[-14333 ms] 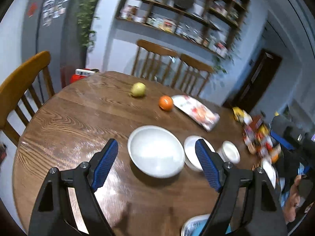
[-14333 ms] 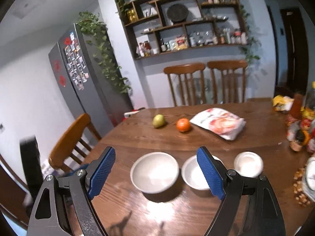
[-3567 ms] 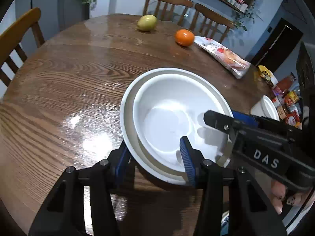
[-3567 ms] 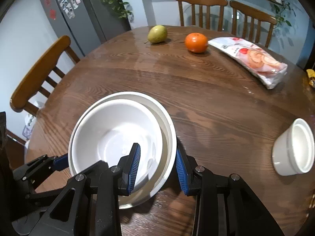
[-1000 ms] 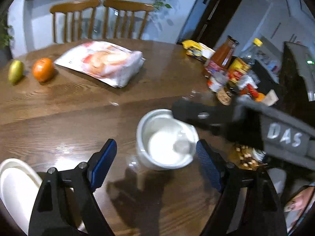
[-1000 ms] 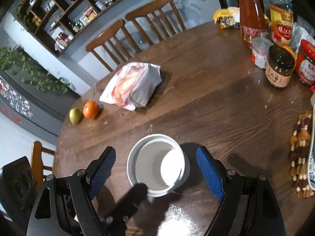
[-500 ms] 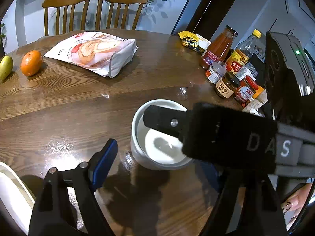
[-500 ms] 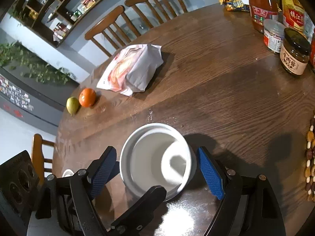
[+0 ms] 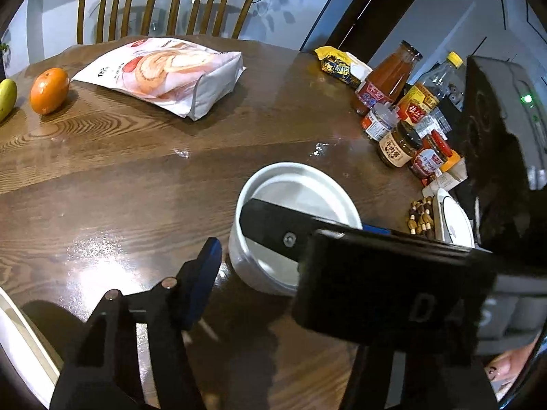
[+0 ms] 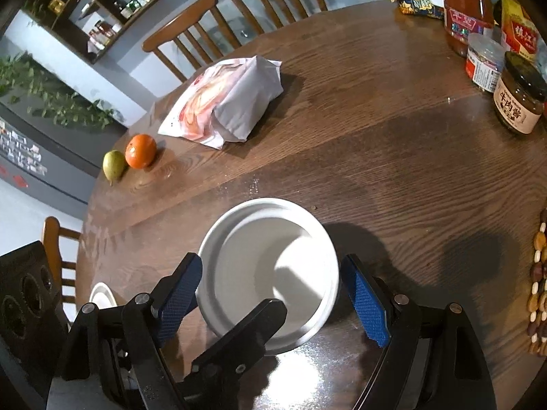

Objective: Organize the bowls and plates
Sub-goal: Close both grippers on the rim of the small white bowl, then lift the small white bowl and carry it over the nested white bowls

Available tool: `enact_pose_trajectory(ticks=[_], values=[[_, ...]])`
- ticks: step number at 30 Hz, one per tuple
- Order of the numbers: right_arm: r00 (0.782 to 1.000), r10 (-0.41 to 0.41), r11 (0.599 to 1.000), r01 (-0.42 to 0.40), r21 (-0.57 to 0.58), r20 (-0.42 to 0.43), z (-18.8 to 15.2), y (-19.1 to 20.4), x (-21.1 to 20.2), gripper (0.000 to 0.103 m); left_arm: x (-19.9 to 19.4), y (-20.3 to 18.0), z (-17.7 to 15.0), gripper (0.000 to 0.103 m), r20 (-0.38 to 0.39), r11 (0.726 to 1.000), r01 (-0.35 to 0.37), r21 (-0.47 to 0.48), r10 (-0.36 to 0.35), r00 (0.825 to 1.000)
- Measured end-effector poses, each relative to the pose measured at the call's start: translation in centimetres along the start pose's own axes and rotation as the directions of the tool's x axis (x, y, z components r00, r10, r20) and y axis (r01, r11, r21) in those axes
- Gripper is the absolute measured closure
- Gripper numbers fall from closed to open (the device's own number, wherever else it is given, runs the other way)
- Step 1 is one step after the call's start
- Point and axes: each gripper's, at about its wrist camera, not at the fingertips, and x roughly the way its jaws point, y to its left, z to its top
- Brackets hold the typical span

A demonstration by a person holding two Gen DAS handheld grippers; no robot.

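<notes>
A small white bowl [image 9: 301,188] [image 10: 259,249] stands upright on the round wooden table [image 9: 136,184]. My right gripper [image 10: 271,270] is open, with its blue pads [image 10: 369,304] on either side of the bowl and a gap at each side. My left gripper [image 9: 268,254] is closing. Its left pad [image 9: 205,273] sits just outside the bowl's left wall, close but apart. Its other finger [image 10: 253,324] reaches over the near rim into the bowl. In the left wrist view the right gripper's body [image 9: 393,280] hides that finger. The stacked larger bowls [image 9: 13,338] [image 10: 101,295] show only as a white edge at the left.
A snack bag [image 9: 160,71], an orange [image 9: 48,90] and a pear [image 9: 7,97] lie at the far side. Jars and bottles [image 9: 396,143], loose nuts [image 9: 418,218] and a white dish [image 9: 451,218] crowd the right edge. Two chairs [image 9: 167,3] stand behind the table.
Both grippers have come closer to the small bowl. The left jaws have narrowed, with the left pad now beside the bowl's wall. The right gripper has sunk around the bowl.
</notes>
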Motion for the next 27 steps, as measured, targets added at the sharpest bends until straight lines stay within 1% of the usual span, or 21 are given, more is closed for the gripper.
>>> enact_pose_trajectory(ticks=[5, 7, 9, 11, 16, 17, 20, 23, 27], values=[[1.000, 0.010, 1.000, -0.010, -0.001, -0.005, 0.0, -0.1, 0.1, 0.018, 0.1, 0.2, 0.0, 0.052, -0.001, 1.000, 0.002, -0.009, -0.002, 1.000], [1.000, 0.005, 1.000, -0.005, -0.001, -0.003, 0.0, -0.1, 0.1, 0.018, 0.2, 0.2, 0.0, 0.053, -0.001, 1.000, 0.004, -0.013, -0.004, 1.000], [1.000, 0.001, 1.000, -0.001, -0.009, -0.001, 0.0, -0.1, 0.1, 0.018, 0.1, 0.3, 0.0, 0.056, -0.001, 1.000, 0.007, -0.012, -0.007, 1.000], [1.000, 0.021, 1.000, -0.021, -0.014, -0.013, 0.0, 0.0, 0.3, 0.018, 0.1, 0.2, 0.0, 0.056, 0.004, 1.000, -0.021, -0.007, 0.021, 1.000], [1.000, 0.024, 0.999, -0.024, -0.031, -0.015, -0.2, 0.7, 0.5, 0.019, -0.2, 0.7, 0.2, 0.056, -0.007, 0.998, -0.058, -0.021, 0.058, 0.998], [1.000, 0.019, 0.999, -0.020, -0.036, -0.016, -0.3, 1.0, 0.5, 0.021, -0.3, 0.8, 0.2, 0.056, -0.007, 0.997, -0.067, -0.025, 0.067, 0.998], [1.000, 0.003, 0.999, -0.004, -0.054, -0.015, -0.5, 1.8, 0.7, 0.022, -0.4, 0.8, 0.1, 0.056, -0.008, 0.995, -0.102, -0.013, 0.102, 0.995], [1.000, -0.011, 0.998, 0.011, -0.064, -0.011, -0.6, 2.1, 0.8, 0.022, -0.4, 0.8, 0.1, 0.056, -0.007, 0.994, -0.111, -0.008, 0.111, 0.994], [1.000, -0.013, 0.998, 0.012, -0.056, -0.007, -0.5, 1.8, 0.6, 0.029, -0.5, 1.0, 0.1, 0.056, -0.013, 0.993, -0.120, -0.012, 0.120, 0.993]])
